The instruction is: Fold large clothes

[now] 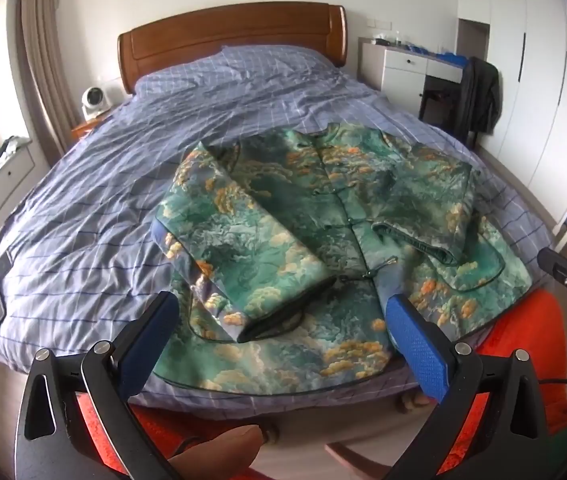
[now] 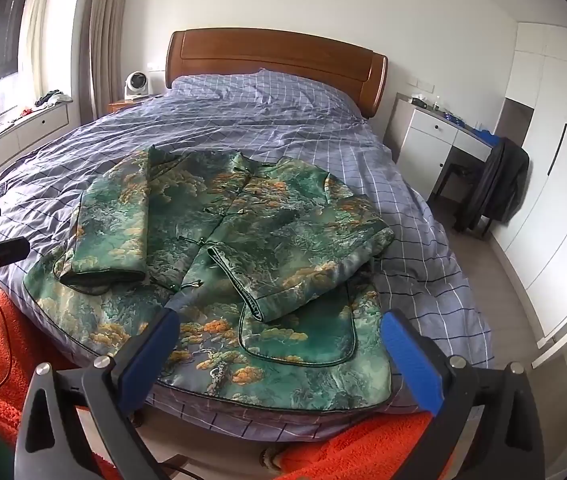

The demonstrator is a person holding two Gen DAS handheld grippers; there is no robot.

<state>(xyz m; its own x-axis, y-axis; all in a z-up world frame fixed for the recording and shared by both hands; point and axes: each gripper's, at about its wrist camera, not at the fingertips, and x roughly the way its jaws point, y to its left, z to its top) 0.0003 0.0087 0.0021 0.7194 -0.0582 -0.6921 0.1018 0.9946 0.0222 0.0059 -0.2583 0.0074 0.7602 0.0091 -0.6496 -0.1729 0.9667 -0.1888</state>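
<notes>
**Bed and what lies on it**

A wide bed (image 2: 403, 208) with a curved brown wooden headboard (image 2: 275, 60) is covered by a rumpled lilac-blue checked duvet (image 1: 95, 216). Near its foot lies a green satin jacket with orange and gold cloud print (image 2: 283, 236), front up, both sleeves folded in across the body. Its hem reaches the mattress edge.
</notes>
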